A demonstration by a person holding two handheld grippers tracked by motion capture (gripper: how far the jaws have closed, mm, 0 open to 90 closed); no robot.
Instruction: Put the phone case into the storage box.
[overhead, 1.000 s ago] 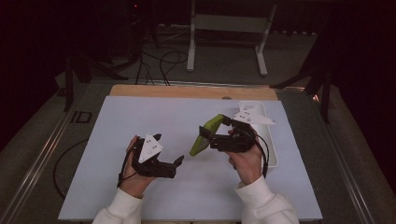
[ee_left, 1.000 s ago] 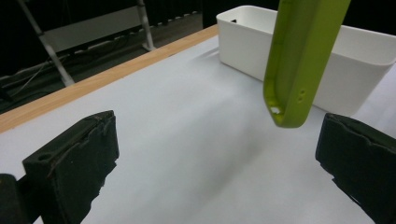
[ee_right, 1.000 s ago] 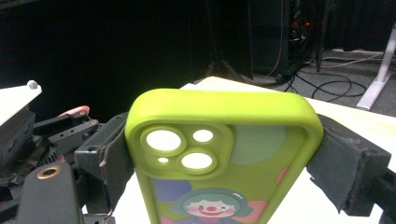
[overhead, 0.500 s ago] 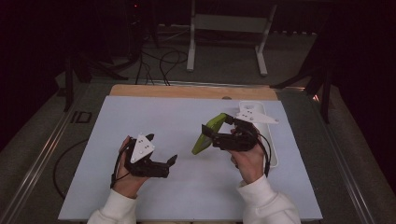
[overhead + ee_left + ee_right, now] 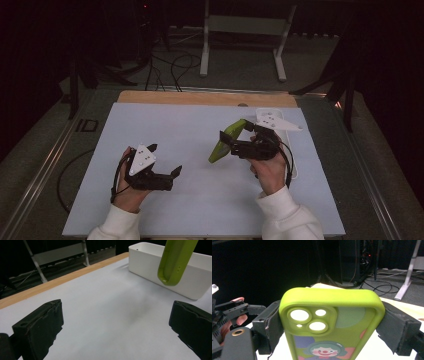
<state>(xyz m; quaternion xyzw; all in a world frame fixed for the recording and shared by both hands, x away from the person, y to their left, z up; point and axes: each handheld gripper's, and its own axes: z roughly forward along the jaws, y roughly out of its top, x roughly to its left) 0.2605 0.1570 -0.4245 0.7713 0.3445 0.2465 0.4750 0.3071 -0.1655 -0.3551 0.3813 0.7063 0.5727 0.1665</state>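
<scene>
A lime-green phone case (image 5: 226,141) with camera cut-outs and a clown picture (image 5: 329,322) hangs tilted above the pale mat. My right gripper (image 5: 234,137) is shut on it, a black jaw pressing on each long side (image 5: 332,327). In the left gripper view the case's end (image 5: 175,260) hangs at the upper right. My left gripper (image 5: 165,160) is lower left of the case, held over the mat and apart from it. Its jaws stand wide open (image 5: 115,325) with only bare mat between them.
A white rectangular tray (image 5: 150,262) stands on the mat's right side, partly behind the right hand (image 5: 294,167). A wooden strip (image 5: 205,98) runs along the mat's far edge. Beyond it are a stand's legs (image 5: 240,50) and cables on the dark floor.
My left gripper has slid a little to the left over the mat, still open. The right gripper and the green case have stayed where they were.
</scene>
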